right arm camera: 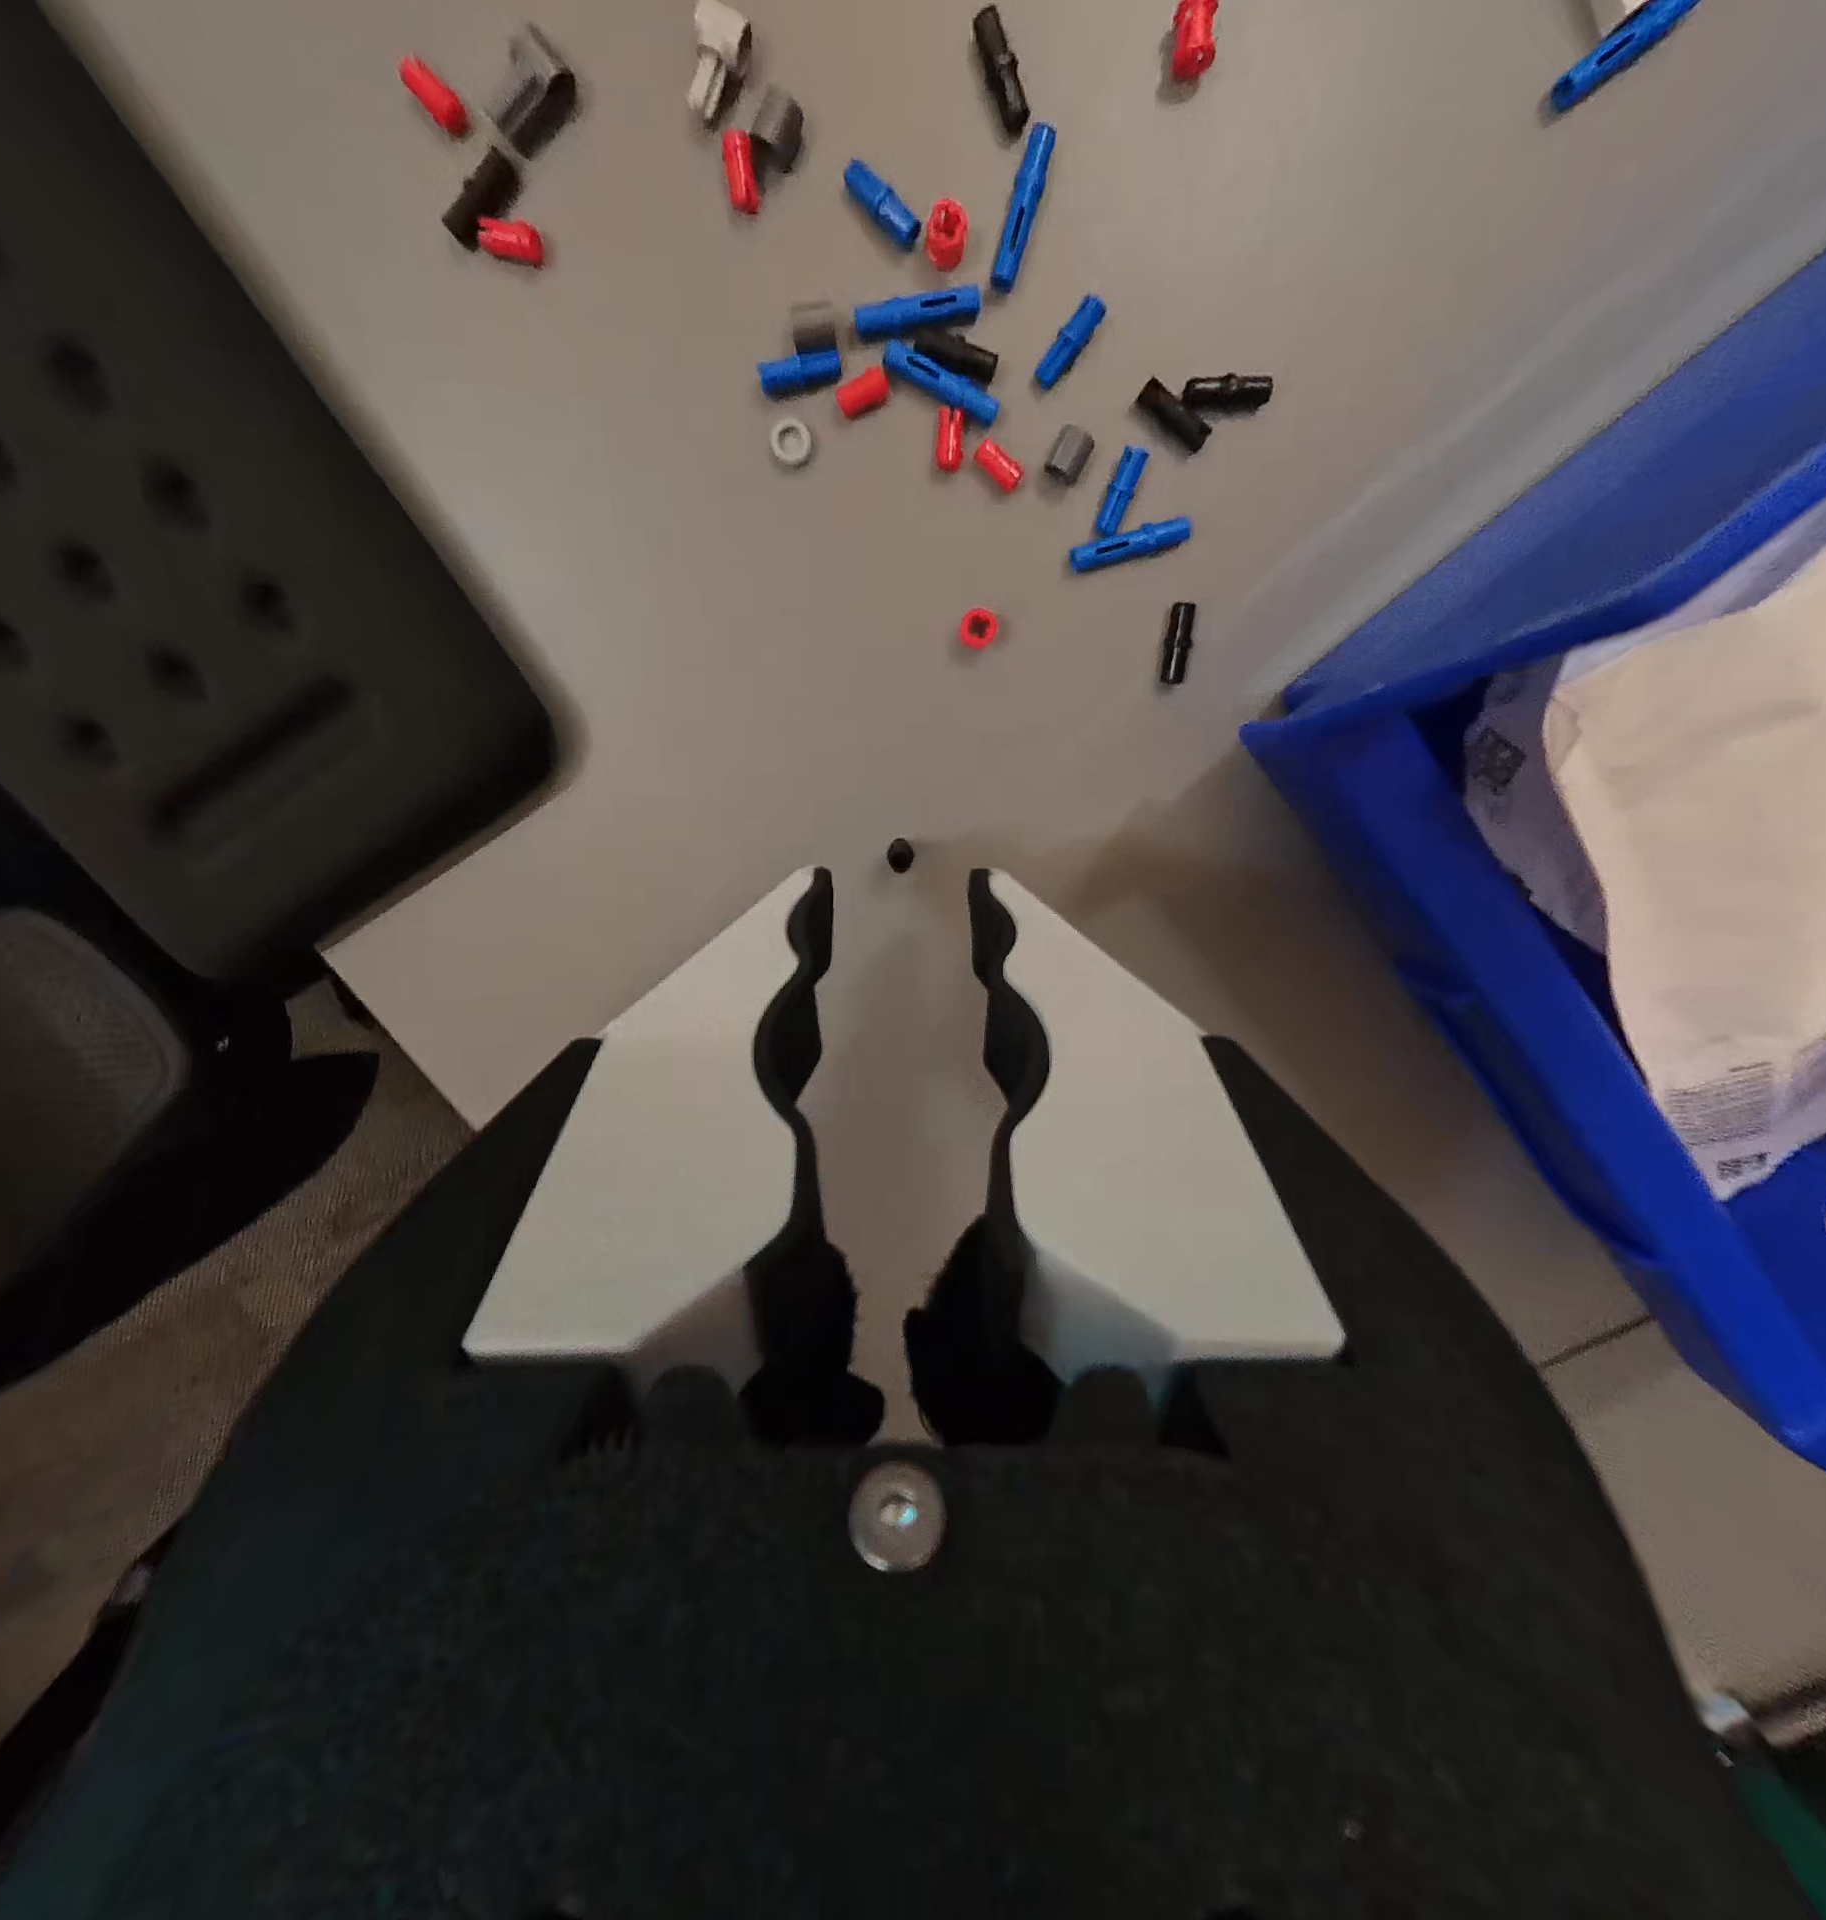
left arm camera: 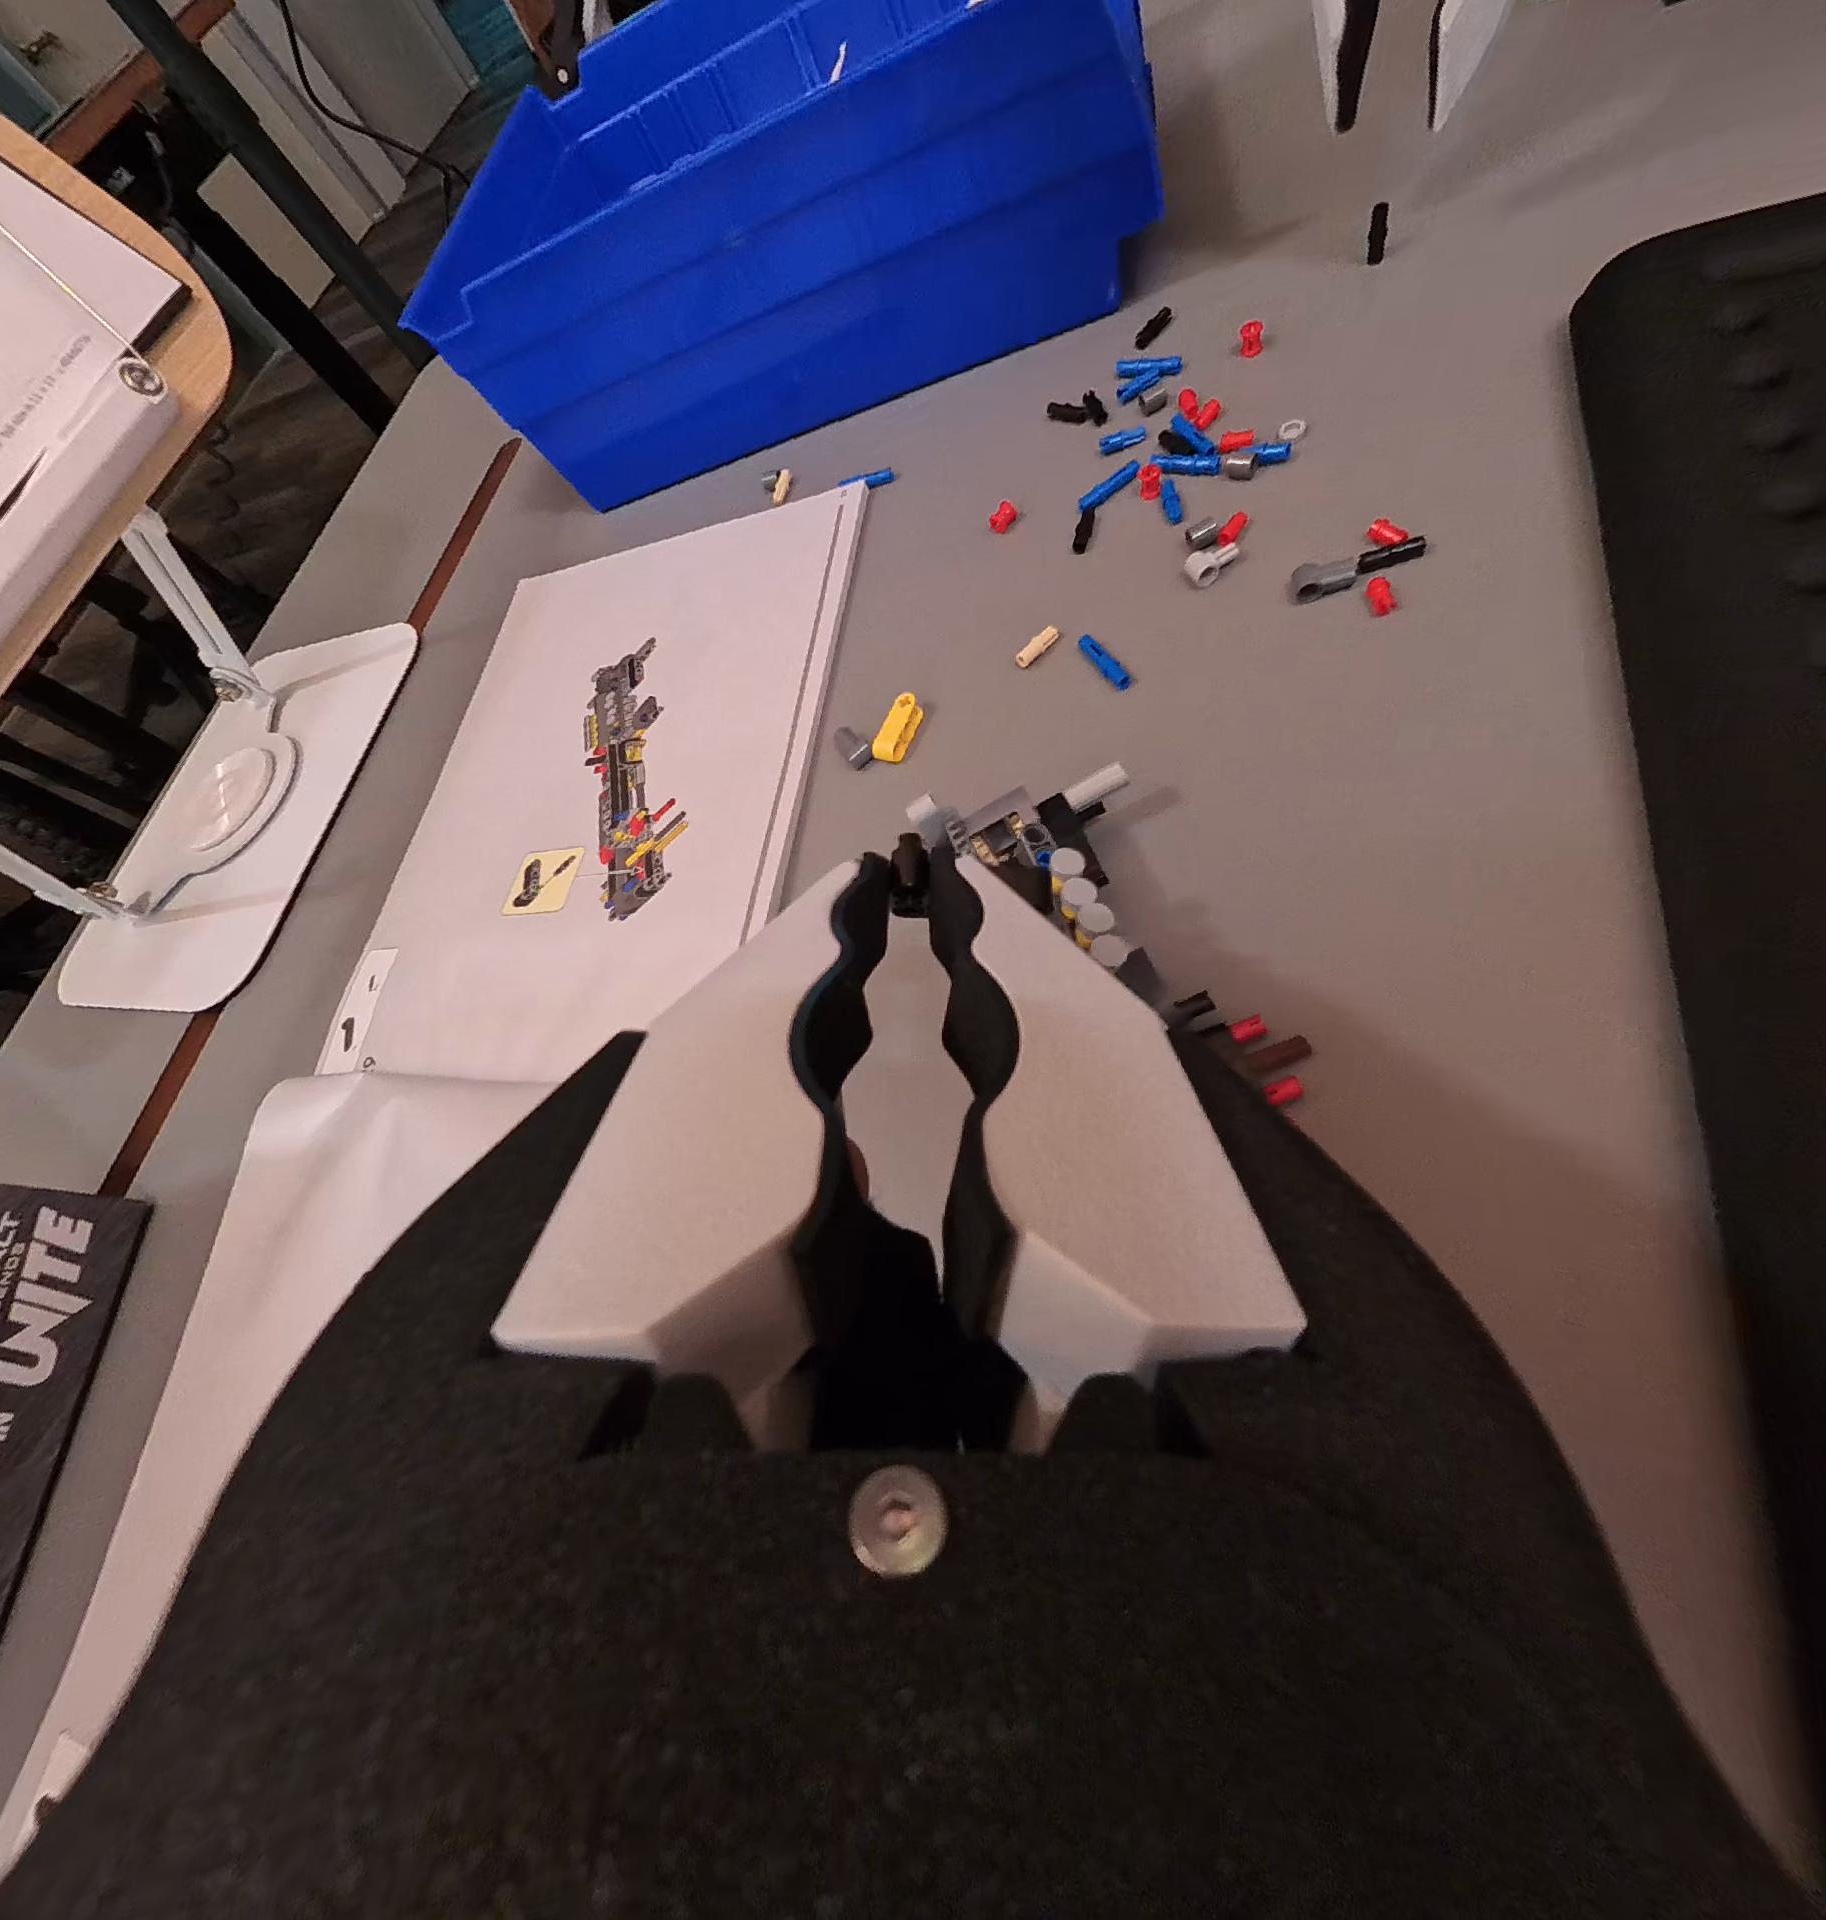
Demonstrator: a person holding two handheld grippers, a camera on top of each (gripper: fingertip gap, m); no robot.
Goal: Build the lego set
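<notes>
Left wrist view: the left gripper (left arm camera: 907,868) pinches a small black pin (left arm camera: 906,876) at its fingertips, just above the partly built grey model (left arm camera: 1034,847) lying on the grey table (left arm camera: 1408,831), beside the instruction booklet (left arm camera: 660,748). Right wrist view: the right gripper (right arm camera: 901,883) stands parted and empty, a black pin on end (right arm camera: 900,855) just beyond its tips, loose pins (right arm camera: 940,343) farther out.

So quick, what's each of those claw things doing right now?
Left gripper: closed on a small black pin.
Right gripper: open, holding nothing; a black pin stands just beyond its tips.
</notes>
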